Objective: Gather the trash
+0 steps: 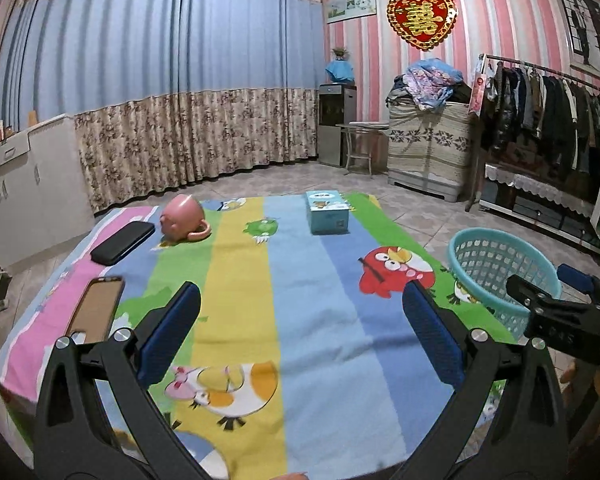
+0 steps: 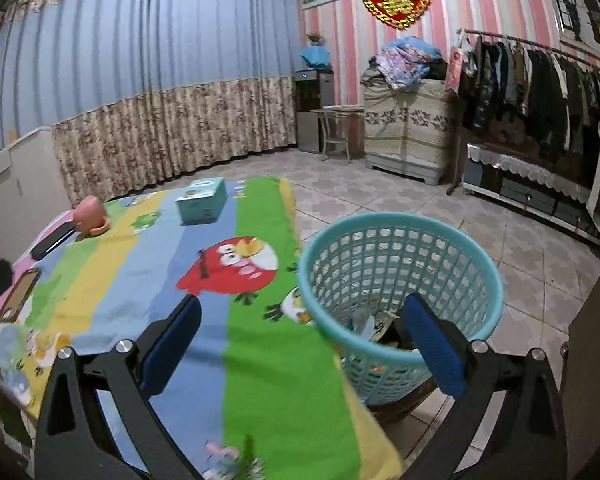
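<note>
A turquoise mesh basket [image 2: 400, 272] stands on the floor just off the table's right edge, with crumpled scraps of trash [image 2: 376, 326] lying at its bottom. My right gripper [image 2: 304, 332] hangs open over the table's right edge, its right finger above the basket's near rim, nothing between the pads. My left gripper [image 1: 304, 320] is open above the middle of the cartoon-print tablecloth [image 1: 300, 280], holding nothing. The same basket [image 1: 496, 268] shows at the right in the left wrist view, with the right gripper's black frame [image 1: 556, 312] beside it.
On the cloth lie a pink mug [image 1: 182, 220] on its side, a black case [image 1: 122, 242], a phone [image 1: 96, 310] and a light blue tissue box [image 1: 327, 212]. A clothes rack [image 1: 548, 108], a cloth-covered cabinet [image 1: 428, 148] and curtains ring the tiled floor.
</note>
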